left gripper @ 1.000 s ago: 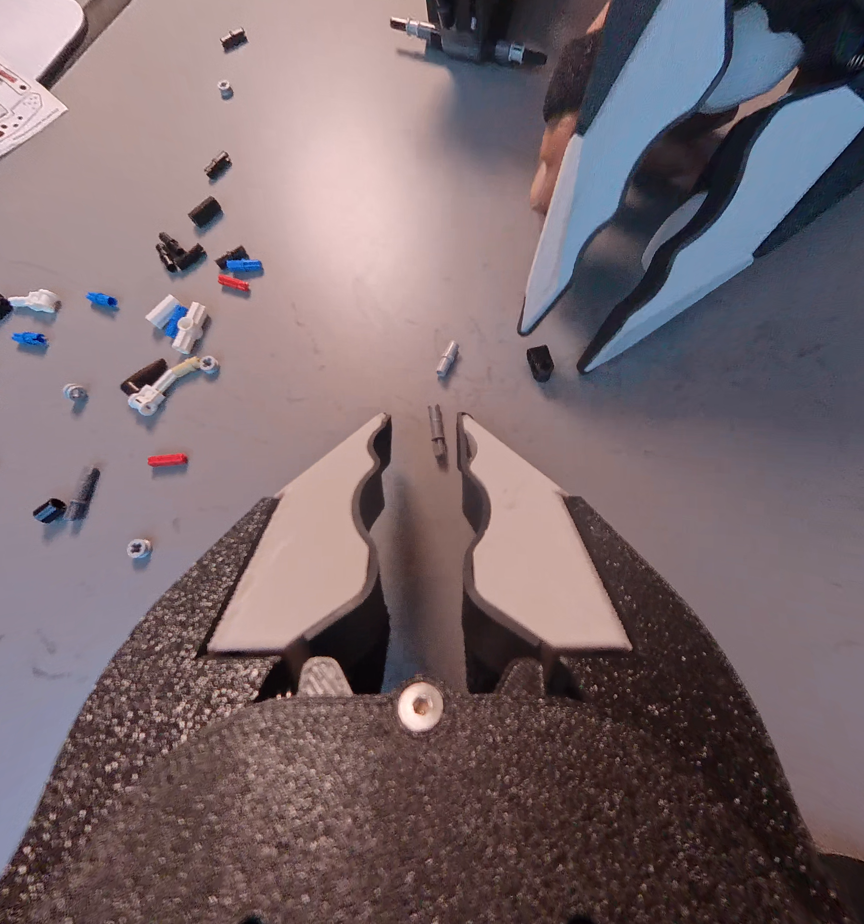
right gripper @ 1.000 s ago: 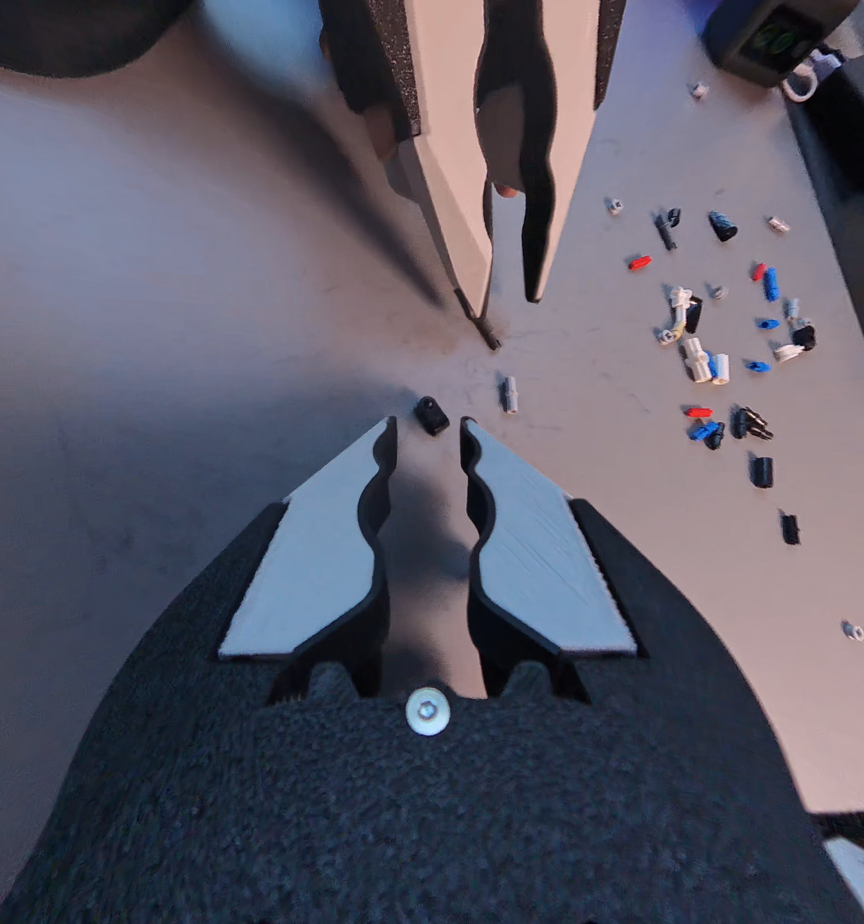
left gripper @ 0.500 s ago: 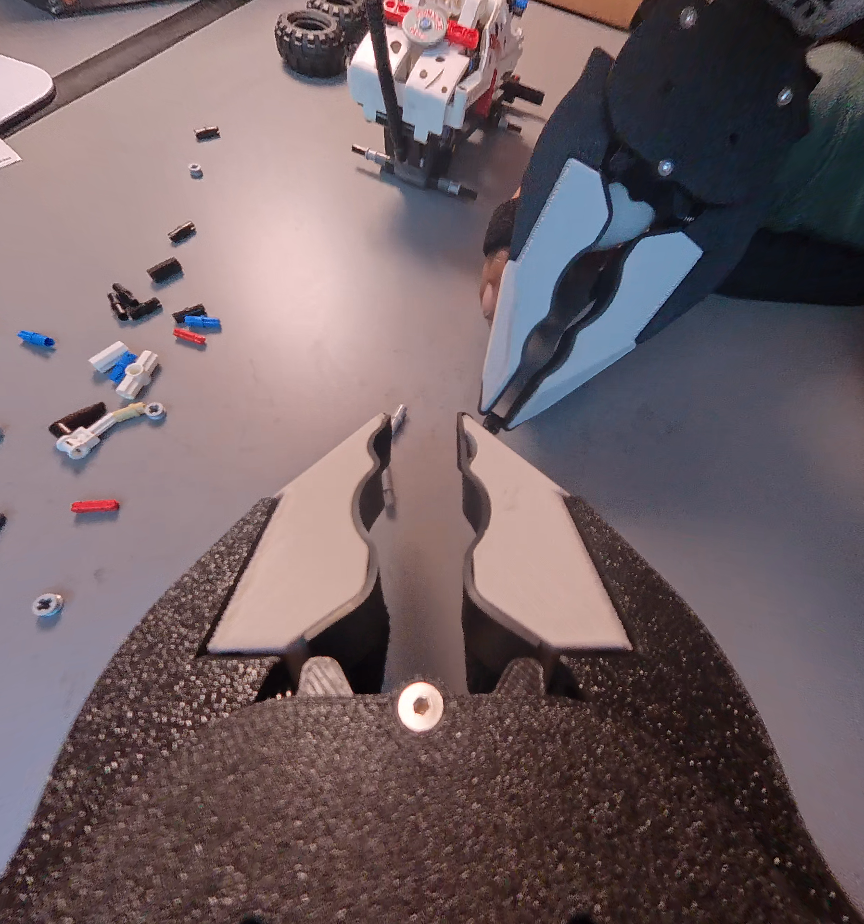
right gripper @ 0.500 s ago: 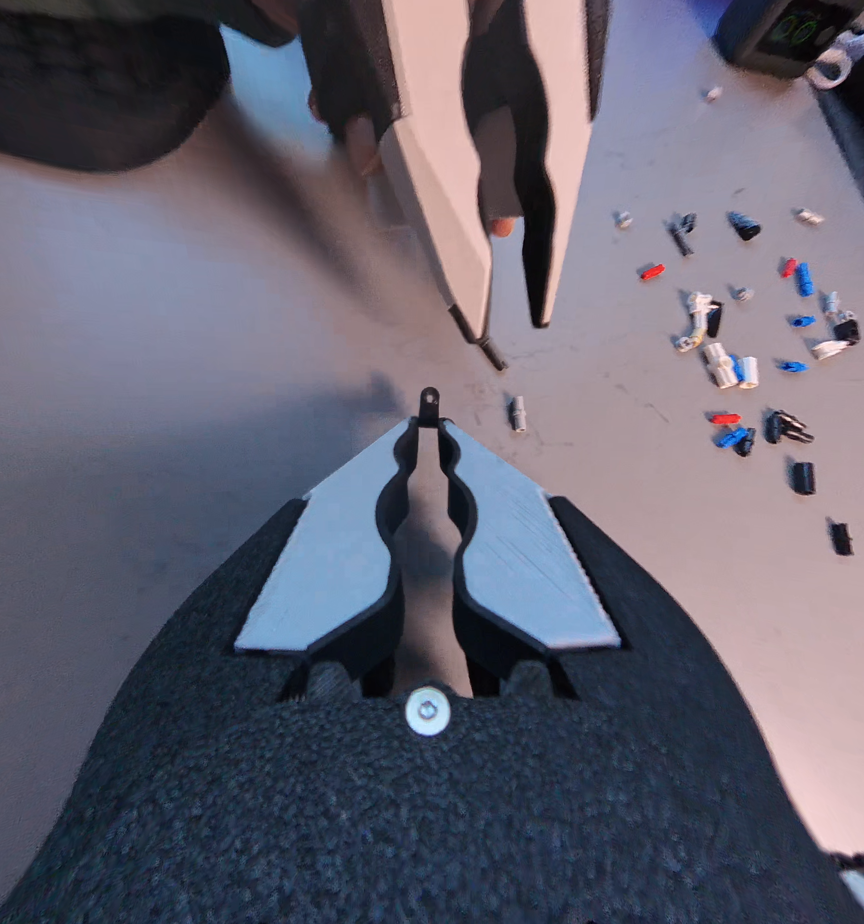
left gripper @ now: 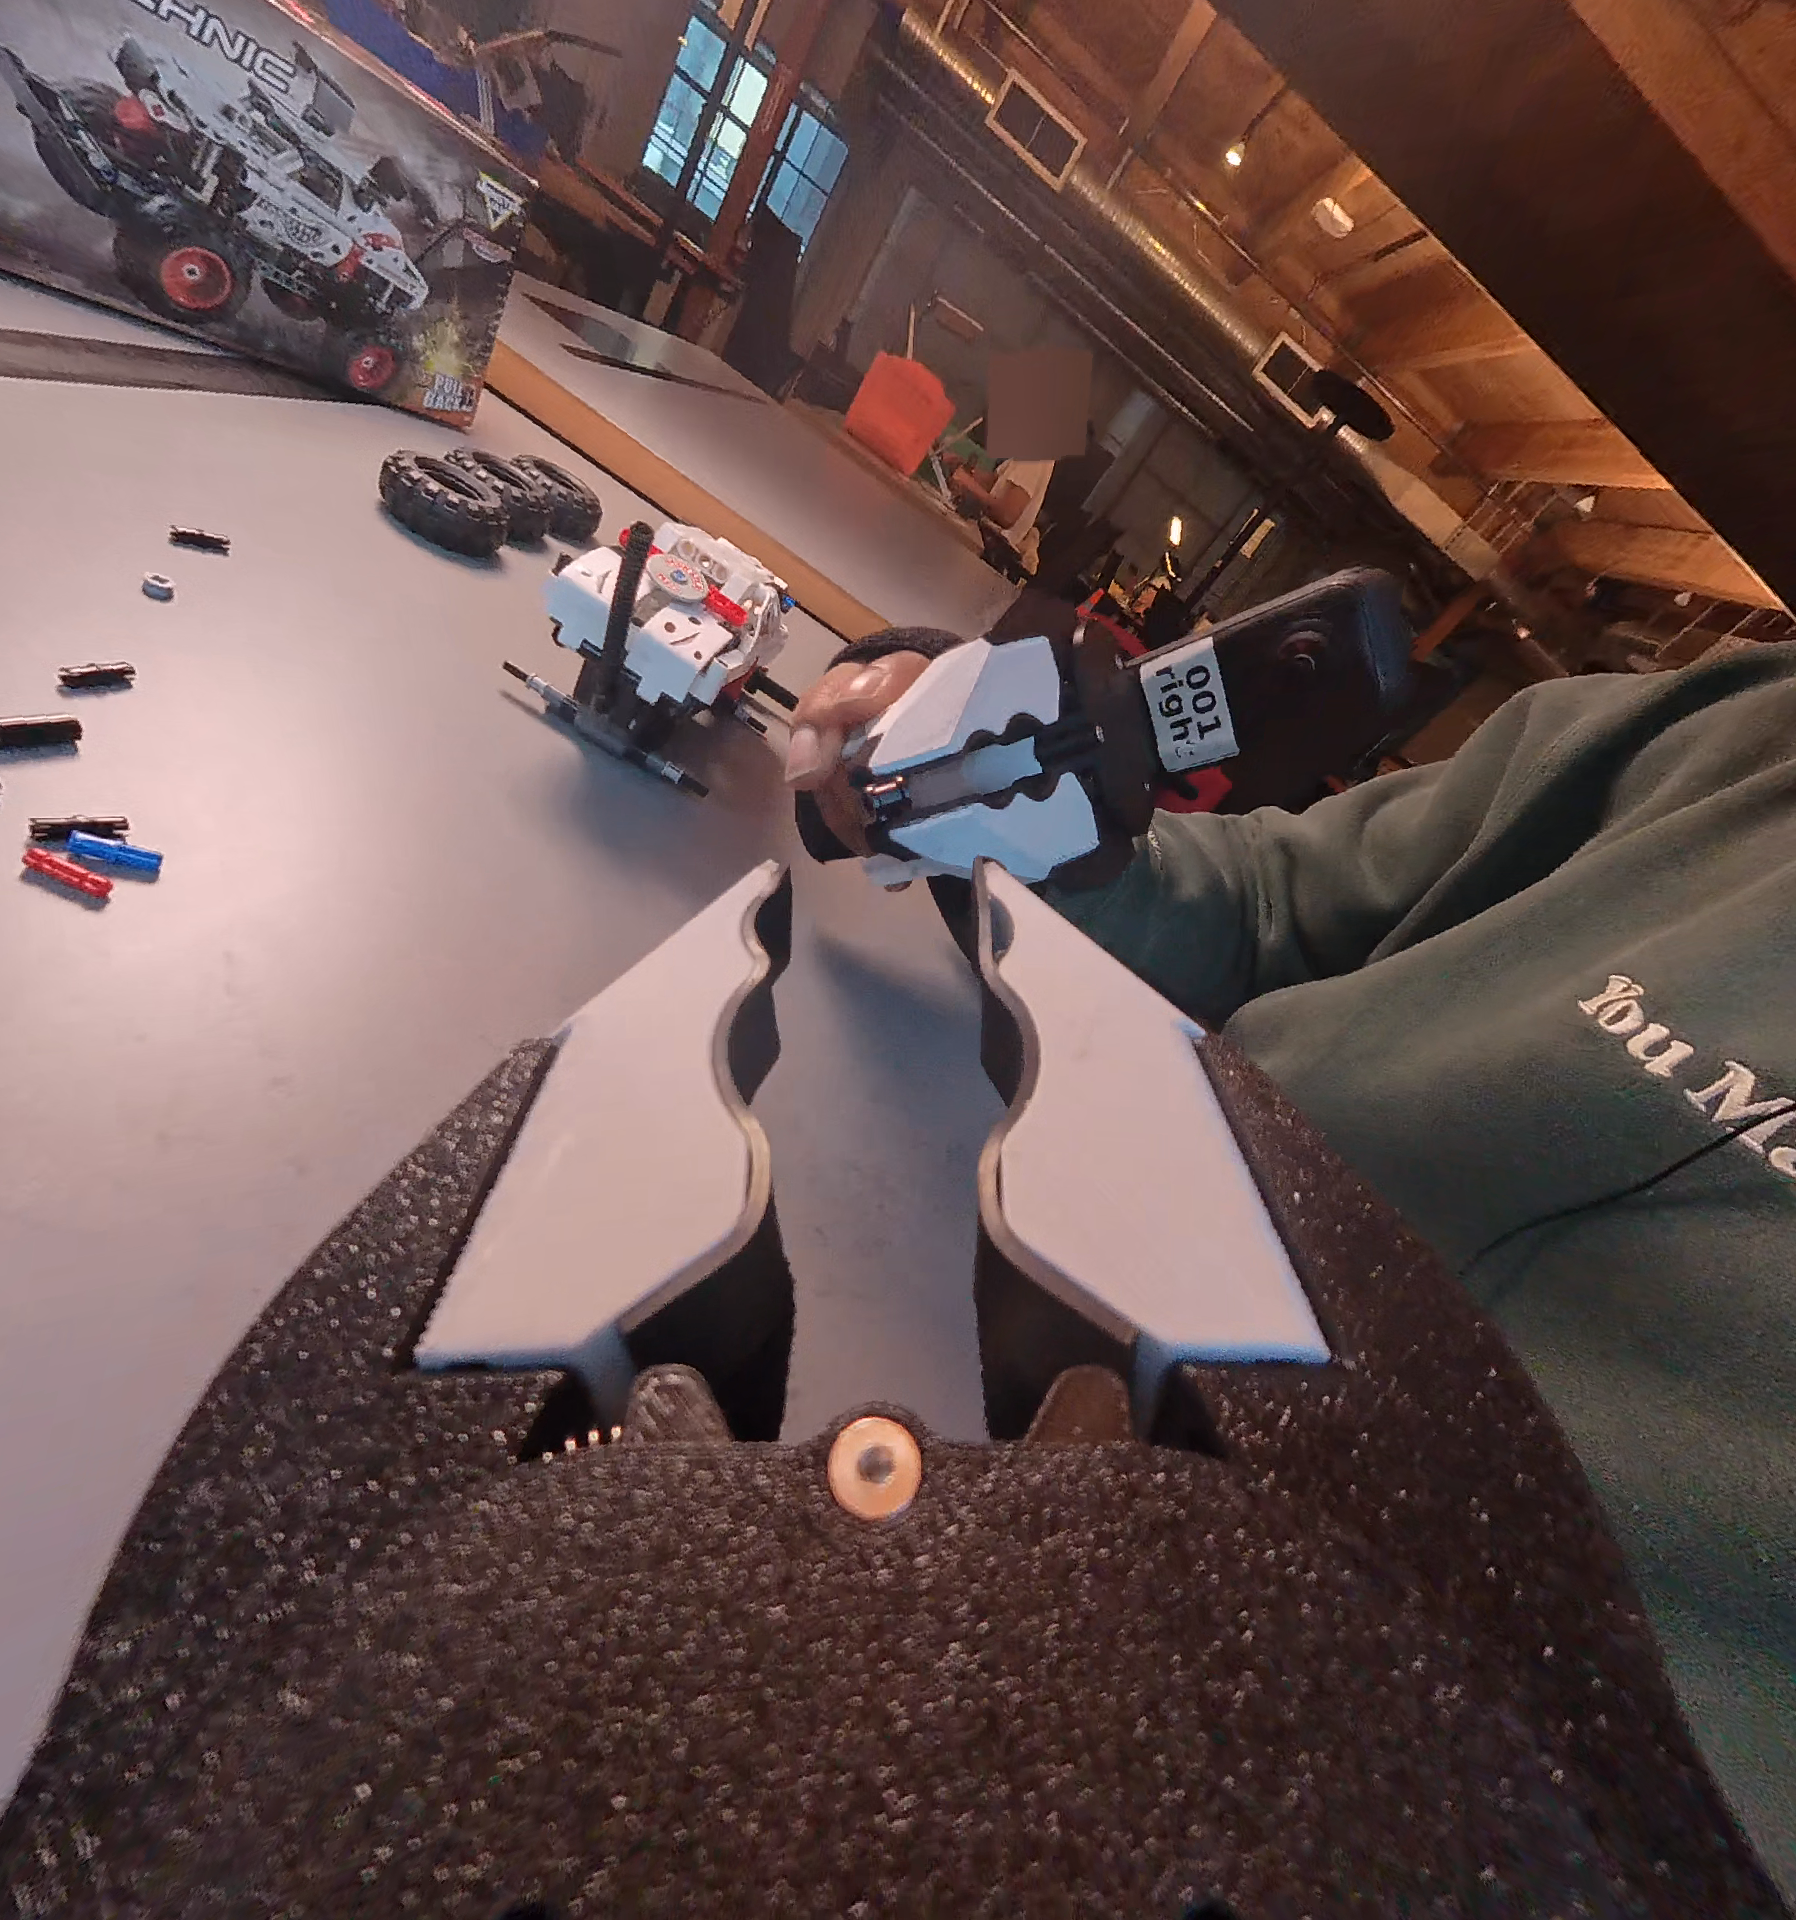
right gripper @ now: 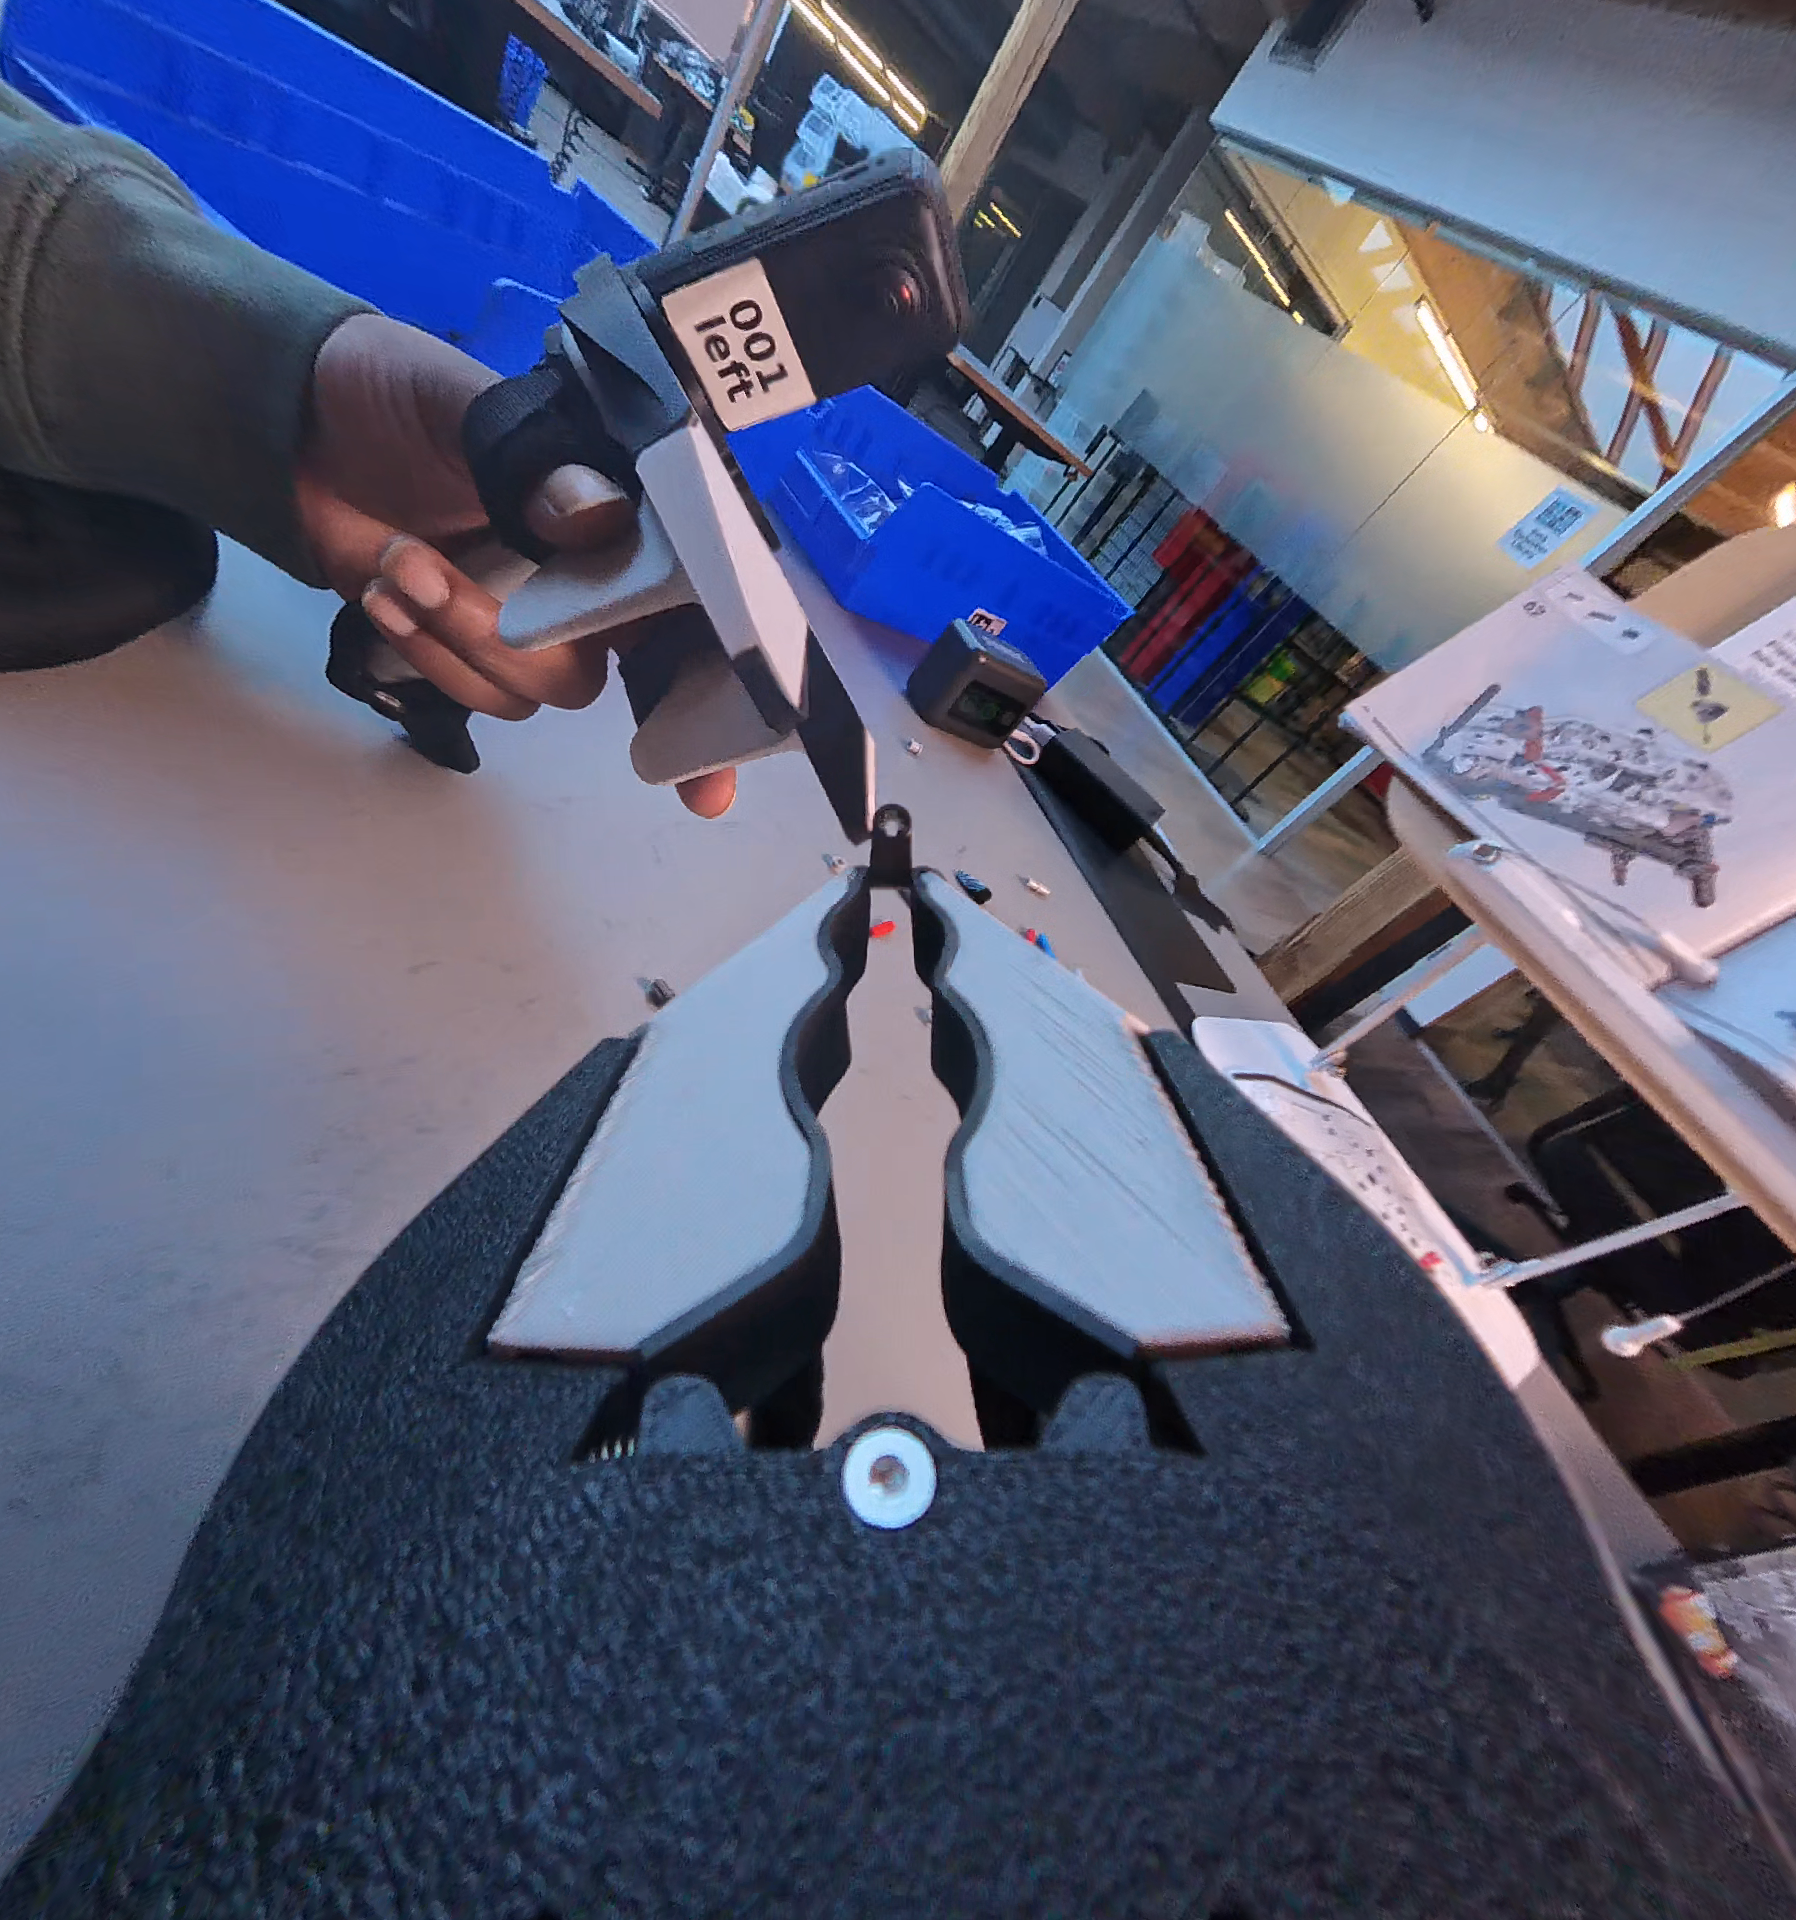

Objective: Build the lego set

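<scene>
A small black connector is pinched in the right gripper; the left gripper gapes empty. Beside the part-built truck chassis, tyres and loose pins lie unfitted — much remains.

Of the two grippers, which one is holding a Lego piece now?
The right gripper: its fingertips are pinched on a small black connector that sticks out past them. The left gripper is open with nothing between its fingers.
</scene>
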The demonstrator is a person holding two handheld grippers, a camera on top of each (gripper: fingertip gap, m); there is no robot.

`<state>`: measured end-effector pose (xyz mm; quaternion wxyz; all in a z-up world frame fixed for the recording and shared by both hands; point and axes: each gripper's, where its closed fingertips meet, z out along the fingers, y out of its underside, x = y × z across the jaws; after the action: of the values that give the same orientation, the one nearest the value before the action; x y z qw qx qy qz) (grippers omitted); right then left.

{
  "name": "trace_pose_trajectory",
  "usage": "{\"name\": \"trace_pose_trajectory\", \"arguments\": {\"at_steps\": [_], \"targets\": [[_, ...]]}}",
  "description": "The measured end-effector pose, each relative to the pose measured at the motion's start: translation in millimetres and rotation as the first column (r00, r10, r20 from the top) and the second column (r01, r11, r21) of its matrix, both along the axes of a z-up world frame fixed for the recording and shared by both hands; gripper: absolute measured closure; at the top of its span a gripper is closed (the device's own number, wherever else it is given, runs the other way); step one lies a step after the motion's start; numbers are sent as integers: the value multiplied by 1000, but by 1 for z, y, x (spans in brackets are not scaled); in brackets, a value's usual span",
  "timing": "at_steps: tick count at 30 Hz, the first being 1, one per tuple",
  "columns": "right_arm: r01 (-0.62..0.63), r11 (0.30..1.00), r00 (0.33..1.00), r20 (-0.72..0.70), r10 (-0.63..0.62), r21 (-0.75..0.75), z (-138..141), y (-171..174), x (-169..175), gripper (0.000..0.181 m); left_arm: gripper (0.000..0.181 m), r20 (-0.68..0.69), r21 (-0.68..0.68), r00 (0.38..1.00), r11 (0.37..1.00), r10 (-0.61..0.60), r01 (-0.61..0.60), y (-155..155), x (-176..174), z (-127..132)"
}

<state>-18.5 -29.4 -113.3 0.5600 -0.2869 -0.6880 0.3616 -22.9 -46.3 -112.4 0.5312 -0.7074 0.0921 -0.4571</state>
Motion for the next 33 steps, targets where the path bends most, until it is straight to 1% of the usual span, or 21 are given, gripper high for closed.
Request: {"name": "trace_pose_trajectory", "arguments": {"at_steps": [4, 7, 9, 11, 16, 17, 18, 19, 20, 22, 24, 25, 27, 29, 31, 33], "targets": [[9, 991, 1000, -25, -6, 133, -1, -3, 1, 174, 153, 0, -9, 1000, 1000, -12, 12, 0, 5, -1], [-1, 982, 1000, -27, 6, 188, -3, -10, 2, 174, 157, -1, -7, 1000, 1000, -28, 28, 0, 10, -2], [-1, 975, 1000, -27, 8, 223, -5, -13, 1, 174, 166, -10, -5, 999, 999, -32, 32, -1, 13, -2], [5, 968, 999, -36, 5, 251, -6, -14, 1, 174, 173, -37, -8, 999, 999, -35, 35, -1, 15, -4], [16, 965, 999, -51, -3, 262, -3, -14, 1, 174, 173, -87, 29, 996, 1000, -9, 11, -1, 15, -3], [15, 972, 999, -53, -2, 233, -2, -13, 1, 174, 173, -85, 40, 996, 999, -4, 7, -1, 14, -1], [5, 985, 999, -52, 4, 174, 1, -14, 1, 174, 173, -84, 58, 996, 998, 5, 0, -1, 14, 1], [-18, 996, 999, -40, 22, 91, 2, -15, 2, 172, 173, -95, 81, 995, 997, 16, -9, -1, 13, 3], [-49, 999, 999, -17, 49, 2, 3, -17, 2, 167, 173, -123, 107, 992, 994, 36, -23, 0, 12, 4], [-103, 976, 994, 7, 107, -190, 8, -20, 4, 161, 173, -191, 174, 979, 984, 71, -38, -1, 13, 8], [-151, 917, 986, 10, 167, -368, 15, -22, 6, 158, 174, -258, 234, 960, 971, 104, -43, -2, 15, 11], [-166, 885, 982, 11, 190, -435, 17, -23, 7, 157, 174, -294, 263, 948, 964, 121, -41, -3, 17, 12], [-195, 825, 972, 7, 234, -530, 21, -24, 8, 157, 174, -347, 318, 926, 948, 149, -34, -4, 21, 14], [-213, 747, 959, 11, 283, -630, 24, -26, 9, 157, 174, -411, 372, 887, 927, 212, -50, -3, 21, 15], [-186, 667, 952, 35, 304, -722, 22, -22, 7, 151, 174, -493, 443, 813, 894, 310, -73, -1, 18, 18], [-174, 592, 948, 30, 318, -787, 25, -19, 6, 149, 173, -581, 495, 710, 865, 397, -78, 1, 14, 17]]}}
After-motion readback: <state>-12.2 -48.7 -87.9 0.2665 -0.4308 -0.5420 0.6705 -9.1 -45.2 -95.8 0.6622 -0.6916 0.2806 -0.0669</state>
